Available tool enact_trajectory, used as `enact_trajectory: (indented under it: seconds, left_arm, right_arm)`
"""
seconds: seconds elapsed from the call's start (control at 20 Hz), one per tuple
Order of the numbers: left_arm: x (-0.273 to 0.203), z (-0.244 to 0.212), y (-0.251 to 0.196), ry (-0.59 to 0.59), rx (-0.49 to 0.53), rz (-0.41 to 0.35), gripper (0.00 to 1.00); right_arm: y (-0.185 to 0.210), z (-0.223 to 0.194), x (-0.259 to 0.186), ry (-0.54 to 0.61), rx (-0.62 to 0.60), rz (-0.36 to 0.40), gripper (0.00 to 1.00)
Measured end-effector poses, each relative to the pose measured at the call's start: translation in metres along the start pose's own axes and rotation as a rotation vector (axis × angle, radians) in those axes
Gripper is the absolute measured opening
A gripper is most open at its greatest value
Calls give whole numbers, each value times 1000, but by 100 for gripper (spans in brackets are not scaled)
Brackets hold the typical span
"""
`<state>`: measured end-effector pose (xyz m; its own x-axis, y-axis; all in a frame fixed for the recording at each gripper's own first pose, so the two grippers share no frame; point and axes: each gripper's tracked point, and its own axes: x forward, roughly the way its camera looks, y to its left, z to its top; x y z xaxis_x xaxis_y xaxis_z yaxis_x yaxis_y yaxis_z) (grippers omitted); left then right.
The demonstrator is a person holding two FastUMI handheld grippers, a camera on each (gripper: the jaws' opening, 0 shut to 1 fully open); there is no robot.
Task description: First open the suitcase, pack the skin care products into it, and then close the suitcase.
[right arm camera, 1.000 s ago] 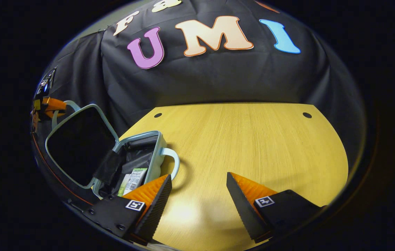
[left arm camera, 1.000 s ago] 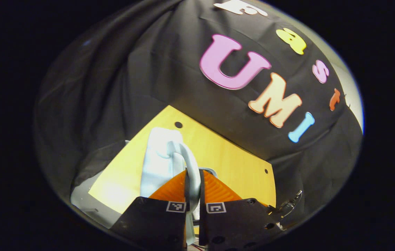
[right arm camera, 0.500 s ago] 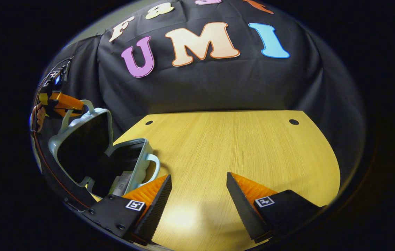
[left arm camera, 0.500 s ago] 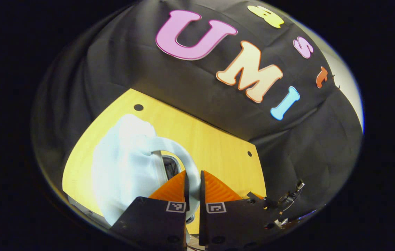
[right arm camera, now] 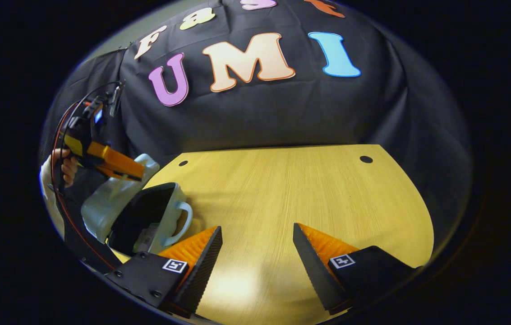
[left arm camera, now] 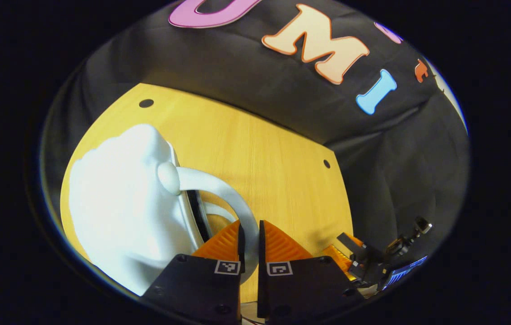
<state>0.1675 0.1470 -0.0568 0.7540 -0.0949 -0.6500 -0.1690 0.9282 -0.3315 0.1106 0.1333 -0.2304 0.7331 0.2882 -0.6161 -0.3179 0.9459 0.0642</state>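
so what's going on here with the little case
A person is closing a small pale suitcase on the wooden table. The left tongs are shut on the lid's handle, with the lid tilted partway over the base, not yet shut. Packets lie inside the base. The right tongs hang open above bare table beside the case, holding nothing.
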Motion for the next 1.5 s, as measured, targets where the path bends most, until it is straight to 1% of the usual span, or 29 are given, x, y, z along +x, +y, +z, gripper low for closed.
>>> enact_trajectory:
  seconds: [0.05, 0.1, 0.15, 0.3, 0.35, 0.4, 0.45, 0.5, 0.55, 0.6, 0.65, 0.7, 0.75, 0.8, 0.85, 0.9, 0.95, 1.0, 1.05, 1.1, 1.15, 1.2, 1.25, 1.3, 1.5]
  left_arm:
    - [9, -5, 0, 17, 1, 8, 7]
    - [17, -10, 1, 33, -2, 16, 7]
    - [25, -12, 2, 46, -6, 24, 7]
    - [43, -22, 8, 80, -13, 54, 7]
    - [50, -26, 11, 96, -12, 67, 7]
    - [55, -30, 13, 112, -9, 80, 7]
    - [63, -34, 14, 127, -7, 94, 7]
    - [67, -38, 17, 141, -5, 111, 8]
    - [73, -41, 19, 153, 1, 127, 8]
    - [75, -43, 20, 160, 4, 139, 10]
    - [77, -45, 21, 157, 6, 155, 10]
    - [75, -45, 17, 148, 6, 151, 16]
    - [73, -44, 16, 135, 17, 163, 21]
    - [69, -43, 13, 123, 36, 176, 36]
    - [67, -44, 8, 114, 54, 188, 43]
    - [63, -45, 0, 106, 76, 185, 62]
    - [59, -46, -10, 92, 98, 180, 69]
    - [55, -47, -21, 74, 121, 177, 81]
    - [51, -47, -29, 57, 147, 178, 85]
    - [50, -50, -37, 37, 163, 182, 95]
    - [46, -54, -44, 20, 172, 186, 98]
    - [41, -57, -53, 11, 180, 188, 97]
    - [37, -63, -62, 5, 188, 182, 99]
    - [33, -68, -69, 2, 195, 177, 96]
    - [24, -83, -81, -18, 216, 173, 97]
  right_arm:
    - [-5, 1, -2, -4, 9, -10, 94]
    - [-9, 1, -4, -7, 14, -20, 94]
    - [-13, 1, -7, -9, 17, -29, 98]
    - [-25, -1, -13, -12, 22, -58, 98]
    - [-26, -2, -14, -13, 27, -62, 94]
    - [-27, -2, -15, -15, 32, -64, 94]
    - [-29, -3, -17, -18, 35, -67, 99]
    - [-28, -4, -19, -18, 36, -65, 99]
    - [-28, -4, -20, -21, 37, -63, 94]
    - [-27, -3, -21, -22, 37, -58, 98]
    - [-28, -2, -21, -24, 34, -56, 98]
    - [-30, 1, -22, -25, 31, -52, 98]
    - [-33, 4, -23, -31, 29, -50, 94]
    - [-36, 8, -23, -39, 28, -46, 94]
    - [-39, 12, -25, -50, 30, -43, 94]
    - [-43, 18, -26, -61, 32, -39, 98]
    - [-46, 22, -27, -70, 34, -36, 98]
    - [-50, 26, -29, -81, 38, -33, 99]
    - [-53, 32, -31, -95, 44, -28, 94]
    - [-56, 38, -34, -109, 48, -22, 98]
    - [-59, 42, -35, -121, 49, -19, 98]
    - [-62, 45, -37, -129, 46, -16, 98]
    - [-65, 47, -41, -139, 45, -13, 98]
    - [-67, 49, -44, -148, 44, -6, 98]
    - [-73, 51, -49, -166, 36, 7, 98]
